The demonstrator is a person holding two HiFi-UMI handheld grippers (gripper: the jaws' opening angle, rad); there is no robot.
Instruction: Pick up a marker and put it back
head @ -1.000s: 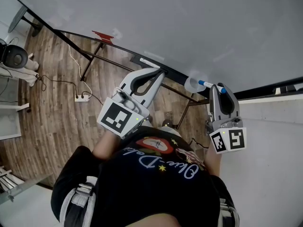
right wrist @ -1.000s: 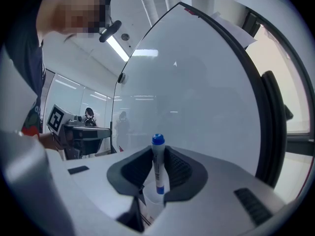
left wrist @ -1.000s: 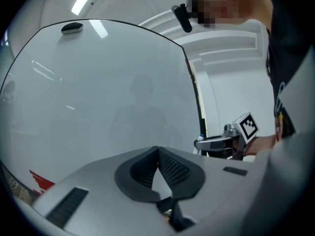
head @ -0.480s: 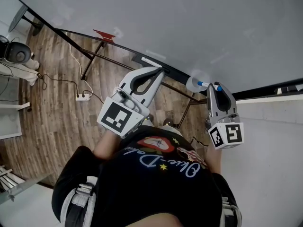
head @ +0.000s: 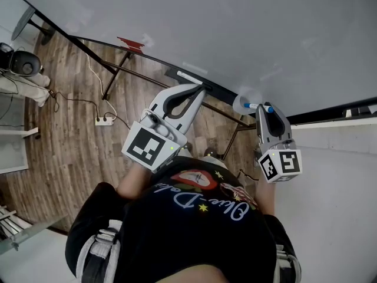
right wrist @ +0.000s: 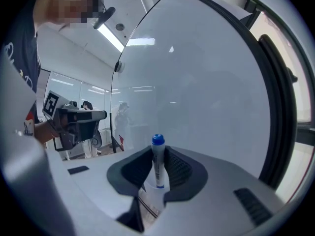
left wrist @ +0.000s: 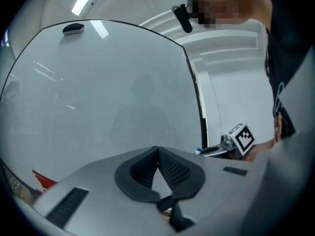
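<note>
My right gripper [head: 266,109] is shut on a white marker with a blue cap [head: 259,107], held up against the lower edge of the whiteboard [head: 235,28] beside a small round white holder [head: 240,104]. In the right gripper view the marker [right wrist: 157,162] stands upright between the dark pads [right wrist: 173,167], its cap poking past my right gripper's [right wrist: 158,155] tips. My left gripper [head: 198,89] hangs by the board's black ledge, shut with nothing in it. The left gripper view shows my left gripper [left wrist: 157,150] with its tips meeting, and the right gripper [left wrist: 235,142] off to the right.
A white stick-like item [head: 188,75] lies on the board's black ledge and a red piece [head: 128,43] sits further left. Below are the board's dark stand legs [head: 112,78], a wood floor with a power strip [head: 103,121] and cable, and a pale wall [head: 336,175] at right.
The right gripper has shifted slightly up and left with the marker, closer to the round white holder. The left gripper has barely moved.
</note>
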